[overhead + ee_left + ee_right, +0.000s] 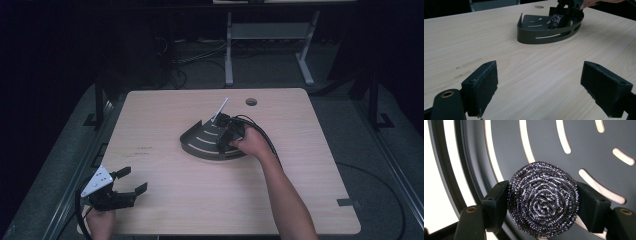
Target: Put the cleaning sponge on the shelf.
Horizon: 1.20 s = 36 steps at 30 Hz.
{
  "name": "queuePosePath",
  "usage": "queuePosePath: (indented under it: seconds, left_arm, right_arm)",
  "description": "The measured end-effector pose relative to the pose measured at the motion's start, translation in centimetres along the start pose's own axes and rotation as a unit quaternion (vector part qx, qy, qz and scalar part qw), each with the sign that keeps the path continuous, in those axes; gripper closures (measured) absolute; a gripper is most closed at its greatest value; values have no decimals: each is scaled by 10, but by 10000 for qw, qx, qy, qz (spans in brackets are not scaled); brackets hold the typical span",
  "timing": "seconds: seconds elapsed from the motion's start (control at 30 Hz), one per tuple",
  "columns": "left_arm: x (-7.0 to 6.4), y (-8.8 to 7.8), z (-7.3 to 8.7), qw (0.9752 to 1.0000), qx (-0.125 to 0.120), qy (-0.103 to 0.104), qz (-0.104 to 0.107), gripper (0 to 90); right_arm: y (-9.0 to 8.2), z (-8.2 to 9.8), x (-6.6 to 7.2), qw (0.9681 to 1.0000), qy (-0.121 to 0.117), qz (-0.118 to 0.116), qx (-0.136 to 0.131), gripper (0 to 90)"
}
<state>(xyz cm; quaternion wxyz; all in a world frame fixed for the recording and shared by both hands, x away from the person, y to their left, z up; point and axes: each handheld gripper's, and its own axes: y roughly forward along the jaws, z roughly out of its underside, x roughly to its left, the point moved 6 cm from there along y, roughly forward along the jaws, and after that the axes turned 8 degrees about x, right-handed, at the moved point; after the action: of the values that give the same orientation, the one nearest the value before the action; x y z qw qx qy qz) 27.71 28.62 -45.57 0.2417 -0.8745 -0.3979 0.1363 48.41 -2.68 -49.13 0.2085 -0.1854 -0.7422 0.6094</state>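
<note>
Scourer [543,199]: steel wool, clamped by right gripper [543,202] over slotted corner caddy [200,145], desk centre.
Left gripper [131,181]: jaws apart, empty, near-left corner.
Risk: springy wool may snag pads on release.

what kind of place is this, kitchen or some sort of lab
Most likely a lab or recording workspace, not a kitchen: a bare wooden table with a cable hole, cables on the dark floor behind it, and only a slotted corner rack and a steel scourer as props.

The pale counter [499,37] looks like smooth, matt wood grain. The dark slotted tray [541,37] has a matt, metal-like finish. The round coiled steel-wool scourer [543,199] glints, wiry and rough.
</note>
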Motion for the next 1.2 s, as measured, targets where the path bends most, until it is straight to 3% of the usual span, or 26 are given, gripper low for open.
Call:
queuePosePath:
  seconds: [0.4, 1.2]
  left_arm:
    - [0, 0, 0, 10000, 6, 7, -9, 137]
    - [1, 4, 0, 10000, 47, -32, -15, 137]
  right_arm:
    - [-5, -1, -1, 9999, 40, 96, -92, 214]
    - [-24, 6, -5, 9994, 95, 27, -330, 201]
